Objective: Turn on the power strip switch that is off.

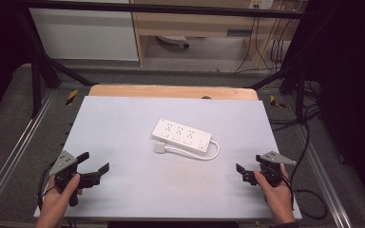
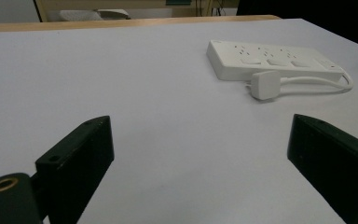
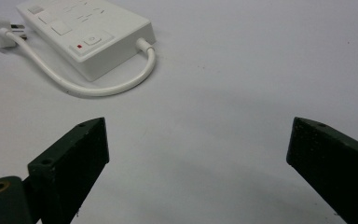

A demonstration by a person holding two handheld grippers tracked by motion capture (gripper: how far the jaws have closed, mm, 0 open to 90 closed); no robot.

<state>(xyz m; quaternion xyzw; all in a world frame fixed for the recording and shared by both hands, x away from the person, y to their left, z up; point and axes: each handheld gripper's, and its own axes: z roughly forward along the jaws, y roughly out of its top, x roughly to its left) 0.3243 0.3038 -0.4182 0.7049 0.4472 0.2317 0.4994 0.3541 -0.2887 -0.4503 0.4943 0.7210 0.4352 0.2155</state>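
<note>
High view puts your two hands at the near edge of the table [image 1: 123, 190], each around a black tool, with bare grey surface between them. Your left gripper [image 1: 95, 162] sits at the near left corner with its jaws spread wide and nothing between them; from its own camera, the left gripper view, the two black jaws stand far apart over bare tabletop, and no object touches either one. Your right gripper [image 1: 240, 172] sits at the near right corner, and its jaws are likewise parted wide and hold nothing; the right gripper view shows only grey surface in the gap. Ahead of your left gripper and off to its right lies the white power strip [image 2: 270, 59], well apart from the jaws, flat on the table with its sockets facing up. Its plug [image 2: 265, 84] lies just beside the strip's nearer long side, on the end of a short white cord [image 2: 321, 80] that loops round from the strip's far end. From your right gripper the same strip lies ahead and to the left, its switch end nearest you, with the cord curving out of that end and running back along the strip to the plug. Beyond the strip, the table's wooden far edge [image 1: 171, 91] shows past the grey surface.
</note>
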